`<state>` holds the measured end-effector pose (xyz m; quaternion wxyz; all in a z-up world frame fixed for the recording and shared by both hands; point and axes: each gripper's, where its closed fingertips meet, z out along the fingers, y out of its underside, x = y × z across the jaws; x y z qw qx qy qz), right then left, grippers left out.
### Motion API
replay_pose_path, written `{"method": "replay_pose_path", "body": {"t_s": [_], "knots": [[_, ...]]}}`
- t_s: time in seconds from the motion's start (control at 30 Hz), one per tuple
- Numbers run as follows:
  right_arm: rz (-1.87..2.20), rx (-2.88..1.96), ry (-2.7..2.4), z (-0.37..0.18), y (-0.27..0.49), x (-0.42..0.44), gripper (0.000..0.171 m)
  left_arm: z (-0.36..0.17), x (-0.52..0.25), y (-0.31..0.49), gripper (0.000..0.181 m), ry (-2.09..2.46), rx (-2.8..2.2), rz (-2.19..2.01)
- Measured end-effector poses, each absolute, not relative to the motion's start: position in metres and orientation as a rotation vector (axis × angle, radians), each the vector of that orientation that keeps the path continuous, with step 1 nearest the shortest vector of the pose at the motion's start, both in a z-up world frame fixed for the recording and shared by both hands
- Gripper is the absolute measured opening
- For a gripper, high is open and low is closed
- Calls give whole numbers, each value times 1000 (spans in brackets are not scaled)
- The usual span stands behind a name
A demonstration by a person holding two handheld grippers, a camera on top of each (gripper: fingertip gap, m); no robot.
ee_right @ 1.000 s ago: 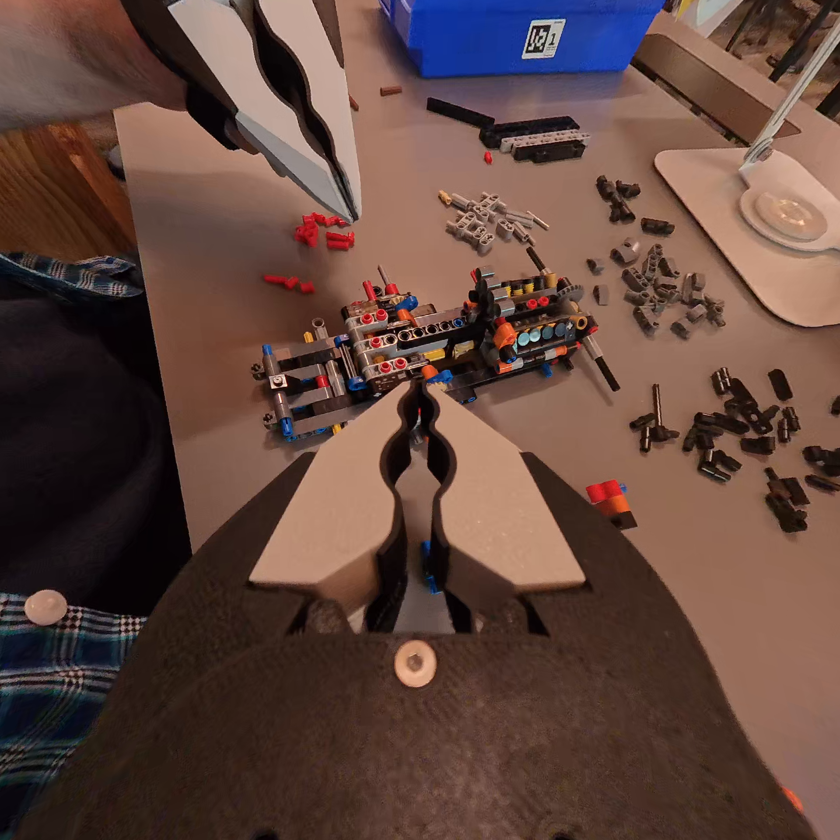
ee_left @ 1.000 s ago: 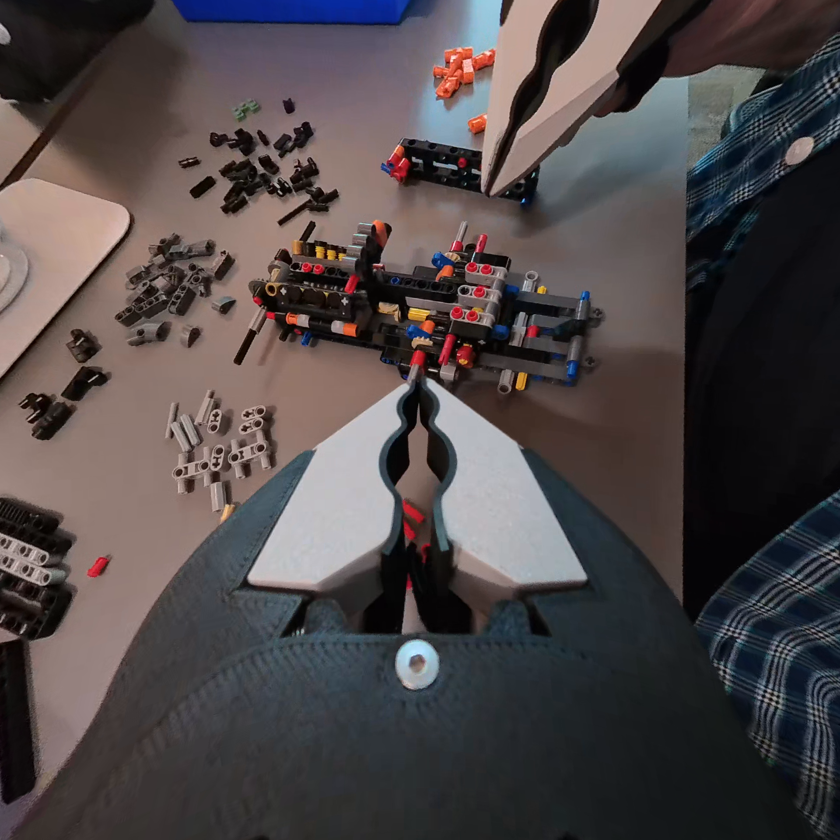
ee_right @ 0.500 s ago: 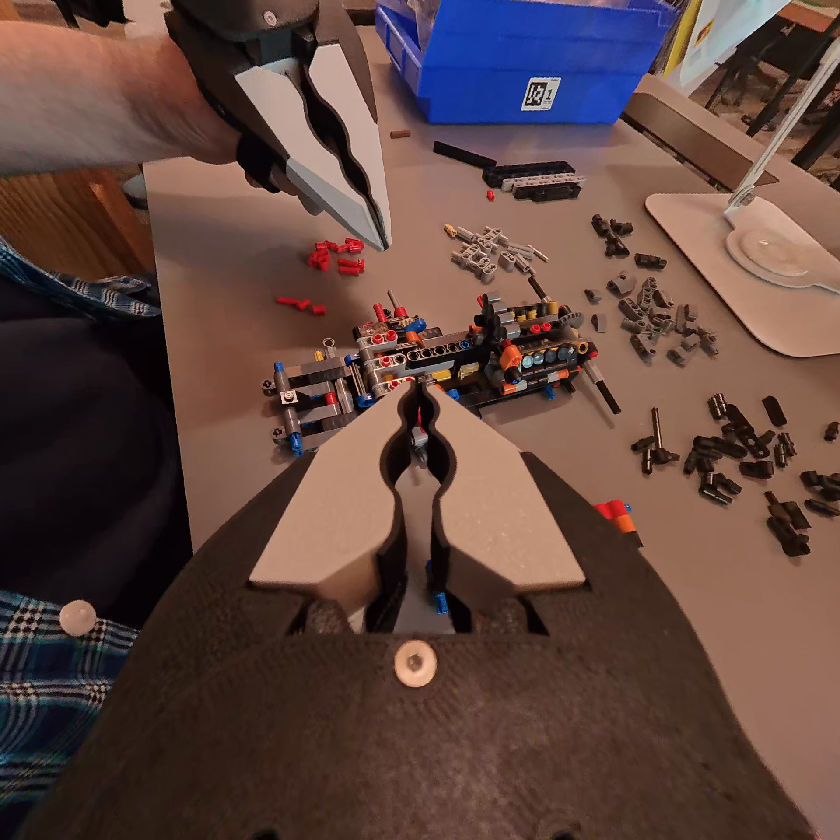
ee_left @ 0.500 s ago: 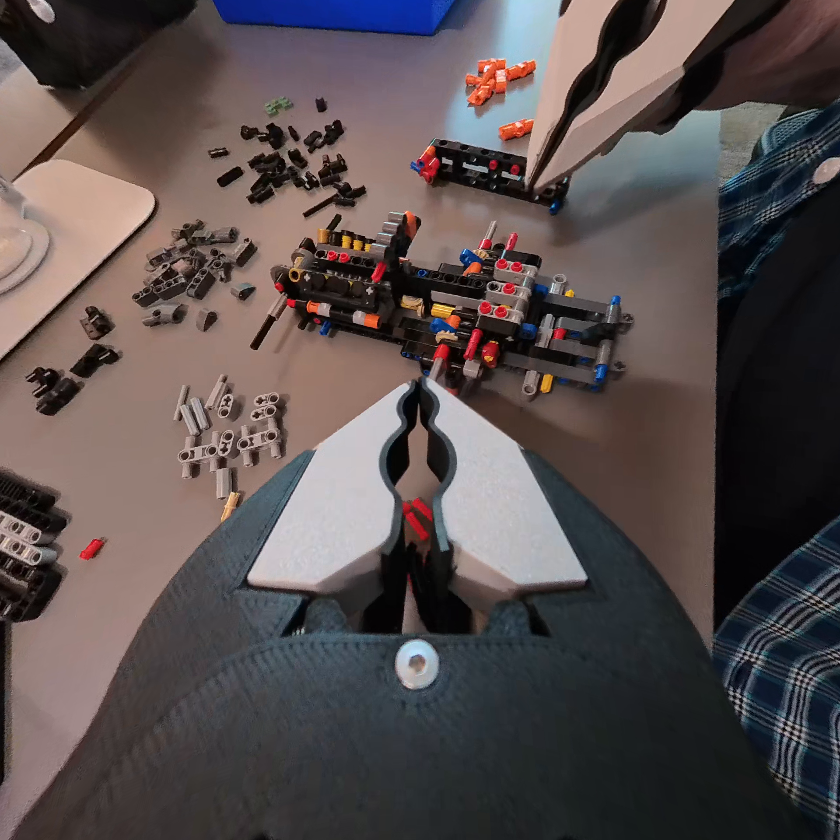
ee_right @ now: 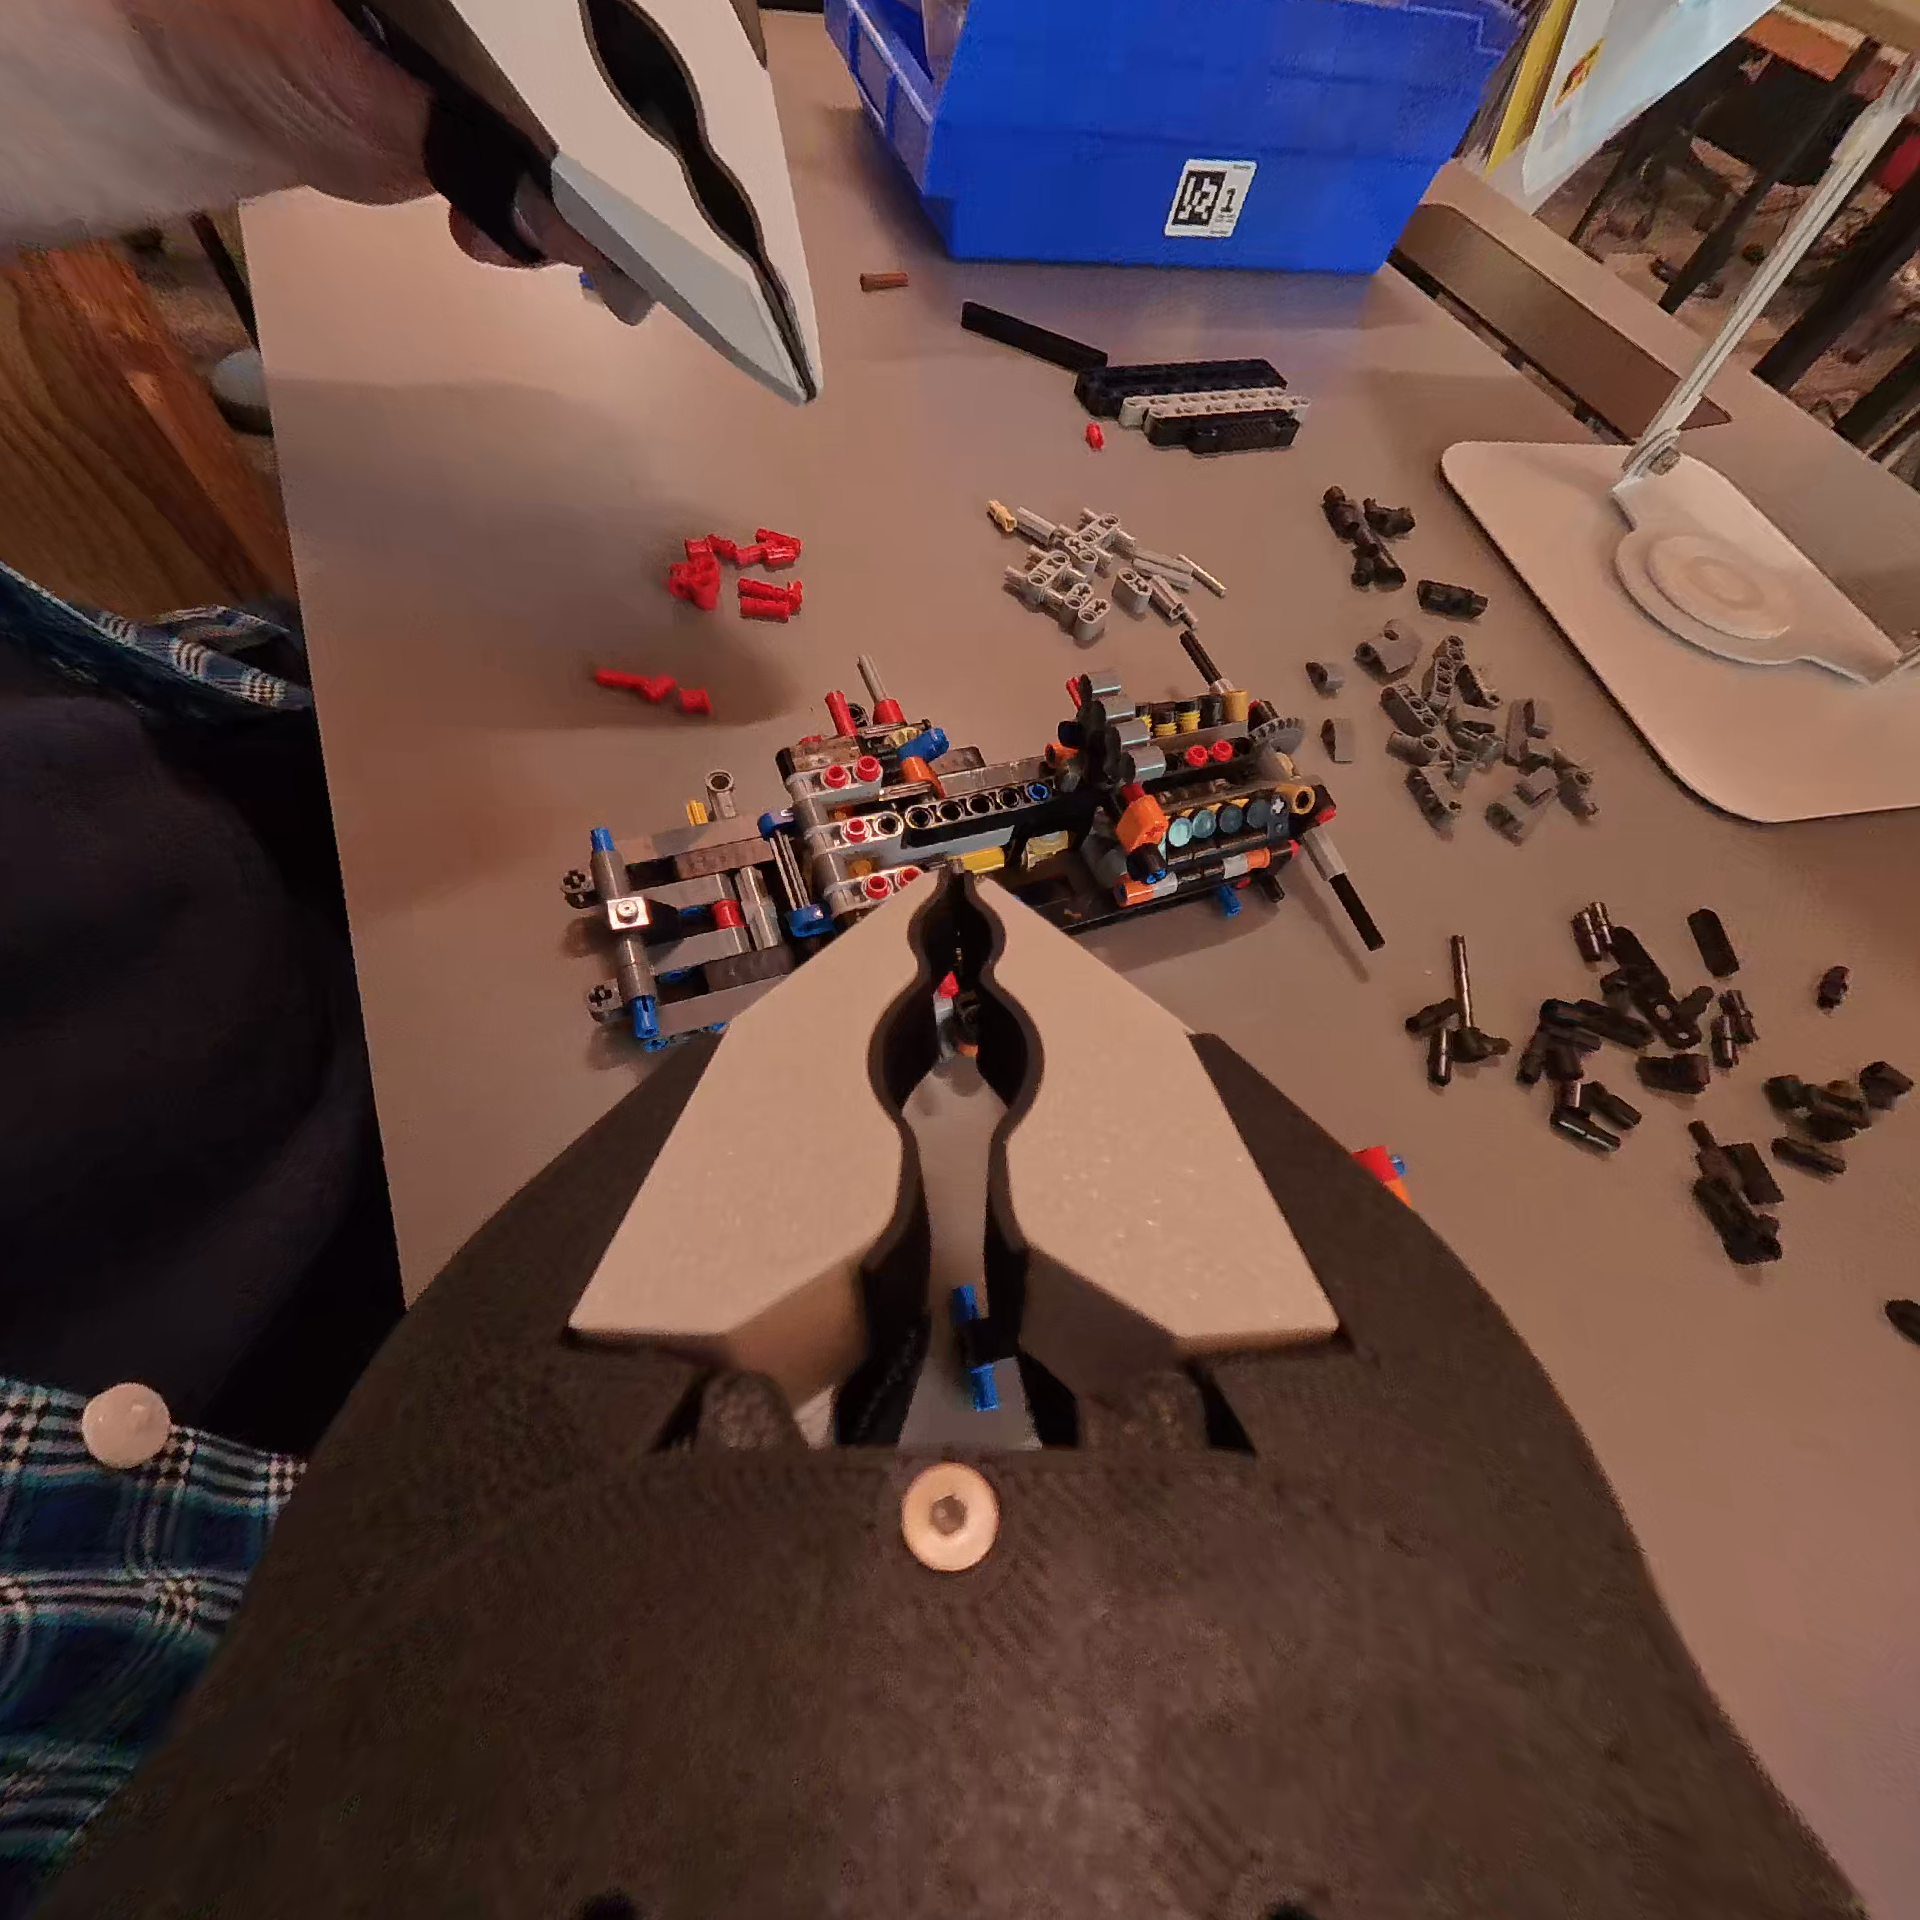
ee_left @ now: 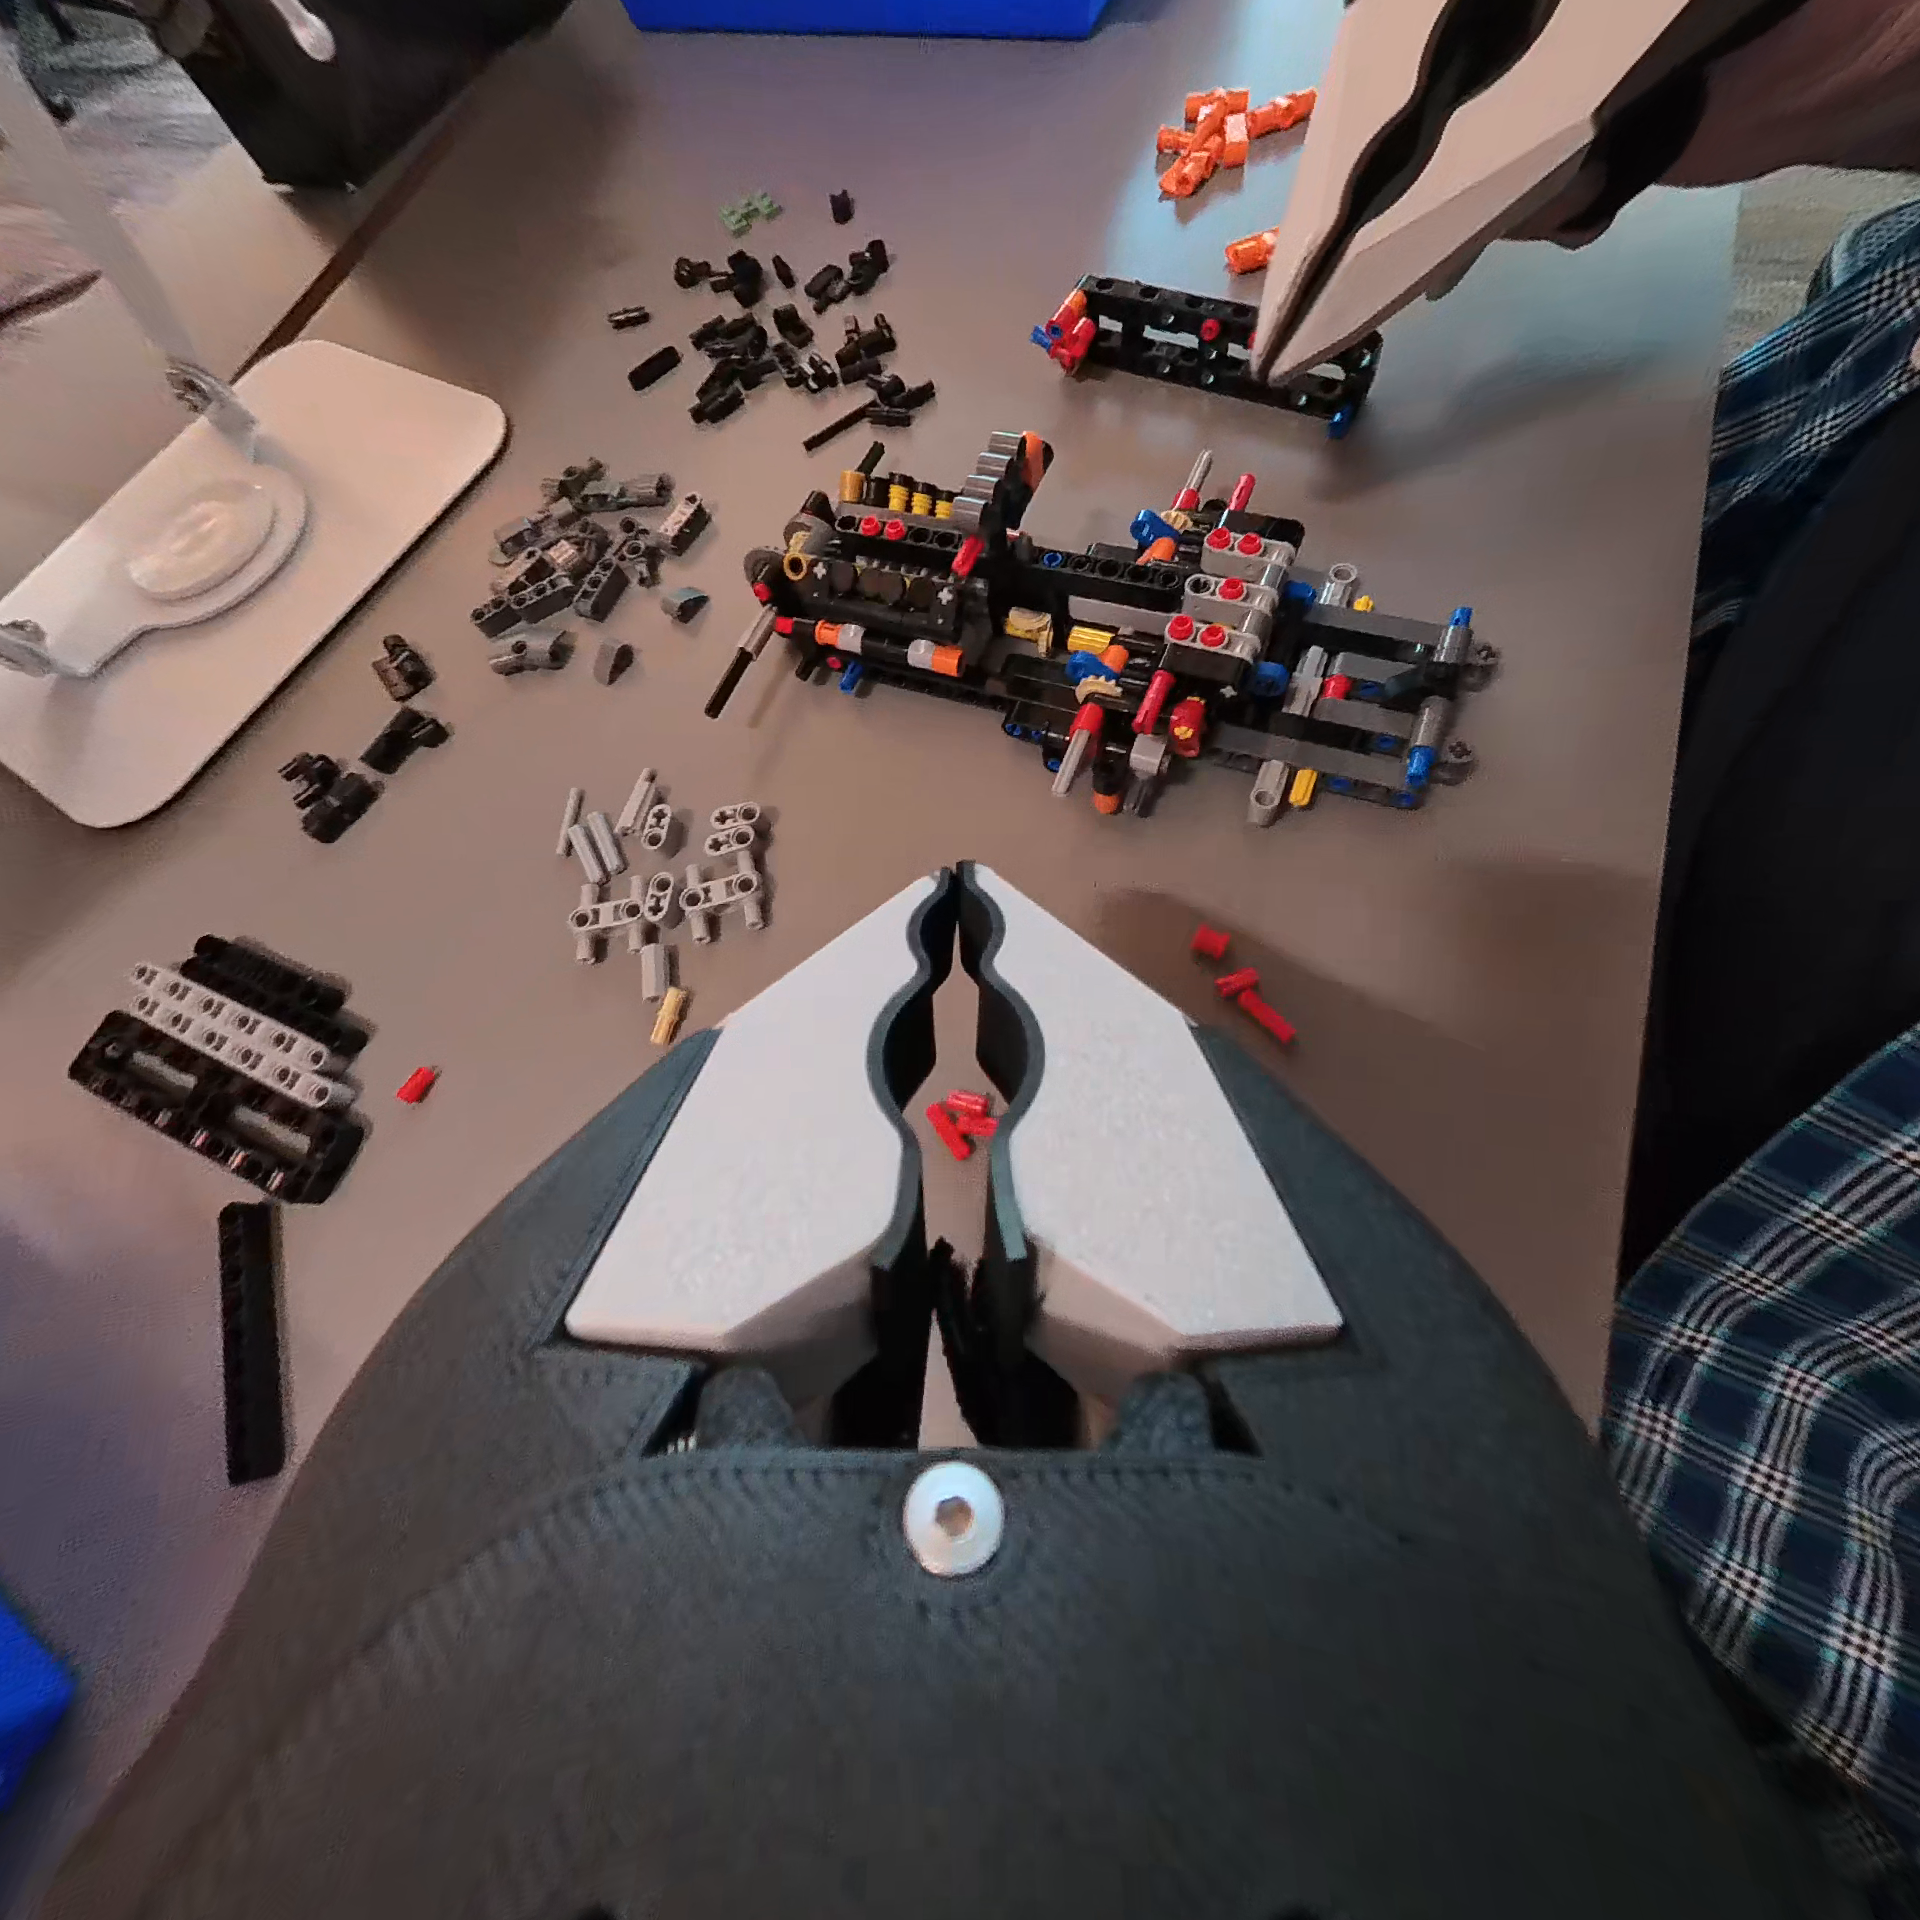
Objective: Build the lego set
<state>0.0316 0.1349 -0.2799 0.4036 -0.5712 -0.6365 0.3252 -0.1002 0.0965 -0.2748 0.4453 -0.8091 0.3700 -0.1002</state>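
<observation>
The half-built lego chassis [ee_left: 1091,623] lies in the middle of the grey table, long and dark with red, blue, yellow and orange parts; it also shows in the right wrist view [ee_right: 966,821]. My left gripper [ee_left: 956,873] is shut and empty, a short way back from the chassis, above loose red pins [ee_left: 961,1122]. In the right wrist view it [ee_right: 805,390] hangs over the red pin pile [ee_right: 738,571]. My right gripper [ee_right: 956,883] is shut, its tips at the chassis's near edge. In the left wrist view it [ee_left: 1273,369] hovers over a black frame piece [ee_left: 1164,332].
Sorted piles lie around: light grey connectors [ee_left: 665,894], dark grey parts [ee_left: 582,571], black pins [ee_left: 790,332], orange parts [ee_left: 1216,125], black and grey beams [ee_left: 218,1049]. A white lamp base [ee_left: 208,561] stands left, a blue bin [ee_right: 1143,135] at the far end. A plaid sleeve [ee_left: 1766,1351] is at the table's right edge. About 15 centimetres separates my left fingertips from my right.
My left gripper has drawn back from the chassis, where its tips were at a red pin. The right gripper has stayed shut over the black frame piece, rising a little.
</observation>
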Motion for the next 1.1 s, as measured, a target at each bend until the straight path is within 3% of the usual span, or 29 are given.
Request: {"method": "replay_pose_path", "body": {"t_s": [0.43, 0.8, 1.1], "knots": [[823, -1459, -1565, -268, 146, 41, 0, -286, -123, 56, 0, 805, -2088, -173], [619, -1548, -1654, -288, 165, 83, 0, -283, -107, 57, 0, 735, -2072, -232], [208, -1767, -1427, -282, 232, 136, 0, -279, -101, 93, 0, 685, -2101, -156]]}}
